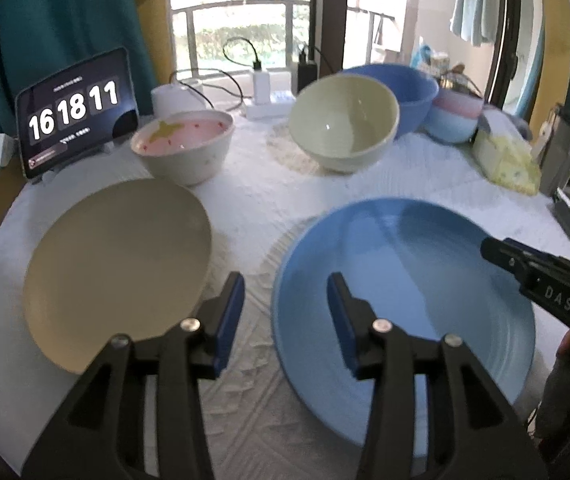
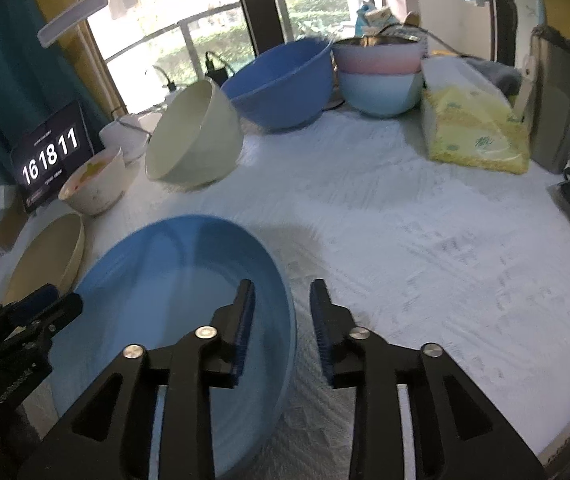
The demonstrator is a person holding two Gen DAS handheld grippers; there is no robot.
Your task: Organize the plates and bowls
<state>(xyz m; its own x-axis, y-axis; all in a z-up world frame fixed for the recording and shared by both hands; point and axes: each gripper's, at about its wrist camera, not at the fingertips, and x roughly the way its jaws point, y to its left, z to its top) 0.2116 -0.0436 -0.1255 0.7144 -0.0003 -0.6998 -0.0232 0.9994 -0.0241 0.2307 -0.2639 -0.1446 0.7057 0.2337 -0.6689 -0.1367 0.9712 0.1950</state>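
Blue plate [image 1: 401, 304] lies flat on the white tablecloth [image 2: 425, 240]. Left gripper [image 1: 285, 312] hangs parted and empty astride its nine o'clock rim; right gripper [image 2: 283, 320] hangs parted and empty astride its three o'clock rim. Beige plate [image 1: 117, 272] lies beside it at nine o'clock.

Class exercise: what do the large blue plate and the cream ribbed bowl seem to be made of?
Large blue plate: probably glazed ceramic; smooth, glossy, with faint concentric rings, though plastic is possible.
Cream ribbed bowl: likely glazed stoneware; thick wall, horizontal ridges outside, small bright highlights inside.
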